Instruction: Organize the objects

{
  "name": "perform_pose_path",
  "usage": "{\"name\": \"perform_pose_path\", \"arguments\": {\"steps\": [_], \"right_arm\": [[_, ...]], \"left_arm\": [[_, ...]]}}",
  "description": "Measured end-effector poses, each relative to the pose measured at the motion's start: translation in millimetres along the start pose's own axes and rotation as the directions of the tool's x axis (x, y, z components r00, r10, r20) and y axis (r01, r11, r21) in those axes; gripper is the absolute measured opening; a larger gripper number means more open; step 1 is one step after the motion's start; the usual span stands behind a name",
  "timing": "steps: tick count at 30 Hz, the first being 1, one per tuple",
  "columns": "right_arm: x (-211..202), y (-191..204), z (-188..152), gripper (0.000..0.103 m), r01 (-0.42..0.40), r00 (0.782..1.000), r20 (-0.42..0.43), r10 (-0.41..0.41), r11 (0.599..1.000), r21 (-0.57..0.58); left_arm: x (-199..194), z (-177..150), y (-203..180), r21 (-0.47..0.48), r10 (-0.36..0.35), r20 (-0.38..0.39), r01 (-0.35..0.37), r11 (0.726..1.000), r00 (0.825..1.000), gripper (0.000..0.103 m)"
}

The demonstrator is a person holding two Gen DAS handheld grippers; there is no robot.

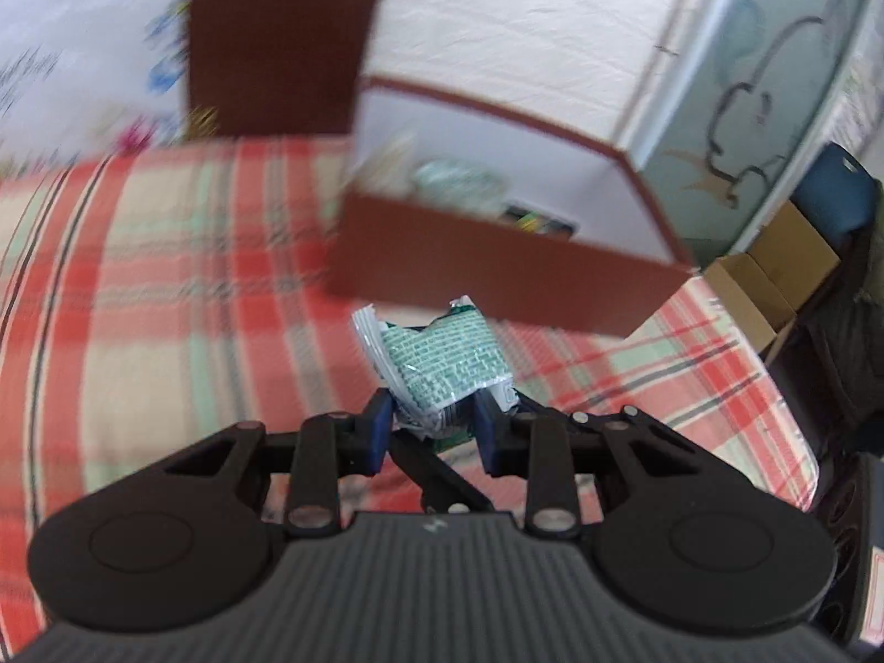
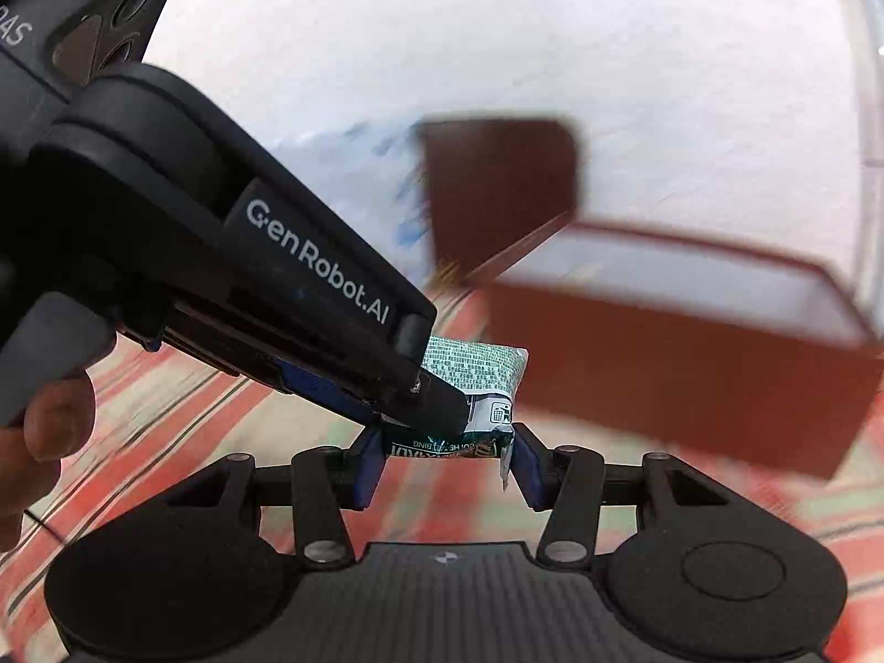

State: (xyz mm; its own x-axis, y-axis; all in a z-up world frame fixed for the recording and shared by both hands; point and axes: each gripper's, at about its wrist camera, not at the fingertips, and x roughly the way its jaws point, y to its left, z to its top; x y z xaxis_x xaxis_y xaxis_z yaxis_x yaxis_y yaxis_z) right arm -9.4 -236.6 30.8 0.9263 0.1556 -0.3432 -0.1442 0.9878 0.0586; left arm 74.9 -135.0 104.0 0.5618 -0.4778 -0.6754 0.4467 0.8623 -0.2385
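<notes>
Risk of a dropped or torn packet is judged to be the chief concern at this stage. One green-and-white snack packet [image 1: 442, 370] is gripped by the left gripper [image 1: 431, 431], whose blue pads [image 1: 377, 431] are pressed narrowly on its crumpled lower end. In the right wrist view the same packet [image 2: 475, 387] is also seen between the pads of the right gripper [image 2: 442, 464], which are set against its two ends at a moderate width, so that the packet is held by both tools at once. It is carried in the air just in front of the open brown box [image 1: 497, 271], below the rim of the near wall, over the plaid cloth [image 1: 138, 287]. Several items, among them what appears to be a similar green packet [image 1: 458, 179], are already lying inside the box, and the raised lid [image 1: 276, 38] stands behind it. If the grippers are drawn apart or twisted against each other, the wrapper may be ripped. If either is released too early, the packet may fall onto the cloth short of the box. If it is not lifted above the near wall, the box may be struck and pushed away. Both views are blurred, so fine contact cannot be confirmed.
</notes>
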Motion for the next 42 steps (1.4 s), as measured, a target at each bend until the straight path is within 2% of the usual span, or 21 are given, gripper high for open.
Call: {"name": "perform_pose_path", "arguments": {"steps": [5, 9, 11, 12, 13, 14, 15, 17, 18, 20, 21, 23, 24, 28, 32, 34, 38, 42], "right_arm": [[1, -57, 30, 0.049, 0.117, 0.989, 0.091, -0.120, 0.993, 0.035], [20, -94, 49, 0.049, 0.186, 0.974, 0.119, -0.192, 0.981, 0.061], [43, -107, 54, 0.057, 0.219, 0.964, 0.143, -0.224, 0.975, 0.050], [60, -112, 54, 0.073, 0.254, 0.957, 0.141, -0.254, 0.967, 0.021], [78, -116, 51, 0.074, 0.305, 0.948, 0.104, -0.302, 0.952, -0.008], [83, -123, 48, 0.079, 0.298, 0.949, 0.100, -0.299, 0.954, 0.020], [81, -129, 48, 0.072, 0.272, 0.956, 0.093, -0.278, 0.959, 0.072], [78, -131, 44, 0.070, 0.264, 0.956, 0.104, -0.273, 0.960, 0.089], [77, -131, 41, 0.071, 0.277, 0.951, 0.120, -0.284, 0.958, 0.078], [80, -136, 43, 0.074, 0.274, 0.952, 0.121, -0.283, 0.958, 0.084], [82, -140, 44, 0.081, 0.272, 0.953, 0.114, -0.280, 0.959, 0.084], [84, -154, 45, 0.085, 0.252, 0.958, 0.114, -0.263, 0.962, 0.102], [85, -153, 45, 0.070, 0.296, 0.947, 0.110, -0.303, 0.952, 0.074], [90, -165, 50, 0.072, 0.265, 0.956, 0.114, -0.269, 0.963, 0.046], [91, -183, 54, 0.075, 0.266, 0.960, 0.073, -0.269, 0.963, 0.043], [74, -172, 55, 0.076, 0.310, 0.947, 0.072, -0.312, 0.950, 0.039], [20, -132, 57, 0.075, 0.256, 0.948, 0.170, -0.268, 0.963, 0.088], [-21, -97, 51, 0.076, 0.229, 0.950, 0.178, -0.258, 0.959, 0.168]], "left_arm": [[29, 50, -54, 0.110, -0.067, 0.050, 0.061, 0.992, 0.997, 0.033], [61, 83, -85, 0.161, -0.082, 0.079, 0.068, 0.985, 0.993, 0.035], [82, 97, -94, 0.180, -0.053, 0.108, 0.033, 0.983, 0.993, 0.047], [95, 101, -96, 0.197, -0.003, 0.119, -0.021, 0.980, 0.993, 0.051], [105, 103, -97, 0.209, 0.068, 0.128, -0.094, 0.973, 0.989, 0.050], [113, 105, -94, 0.203, 0.133, 0.128, -0.157, 0.967, 0.983, 0.048], [114, 104, -86, 0.179, 0.145, 0.125, -0.166, 0.970, 0.982, 0.048], [110, 102, -70, 0.132, 0.118, 0.145, -0.137, 0.982, 0.982, 0.050], [110, 103, -65, 0.123, 0.140, 0.155, -0.160, 0.979, 0.978, 0.050], [114, 107, -59, 0.120, 0.174, 0.155, -0.194, 0.974, 0.972, 0.050], [116, 110, -57, 0.122, 0.180, 0.150, -0.199, 0.973, 0.972, 0.050], [117, 114, -54, 0.128, 0.203, 0.150, -0.223, 0.966, 0.968, 0.050], [114, 113, -53, 0.128, 0.214, 0.144, -0.232, 0.964, 0.966, 0.050], [108, 108, -54, 0.120, 0.219, 0.116, -0.233, 0.965, 0.969, 0.050], [96, 99, -52, 0.101, 0.232, 0.105, -0.243, 0.965, 0.967, 0.051], [88, 93, -50, 0.093, 0.241, 0.102, -0.250, 0.964, 0.965, 0.051], [69, 79, -46, 0.086, 0.253, 0.103, -0.262, 0.961, 0.962, 0.051], [42, 59, -46, 0.095, 0.260, 0.118, -0.271, 0.958, 0.958, 0.052]]}}
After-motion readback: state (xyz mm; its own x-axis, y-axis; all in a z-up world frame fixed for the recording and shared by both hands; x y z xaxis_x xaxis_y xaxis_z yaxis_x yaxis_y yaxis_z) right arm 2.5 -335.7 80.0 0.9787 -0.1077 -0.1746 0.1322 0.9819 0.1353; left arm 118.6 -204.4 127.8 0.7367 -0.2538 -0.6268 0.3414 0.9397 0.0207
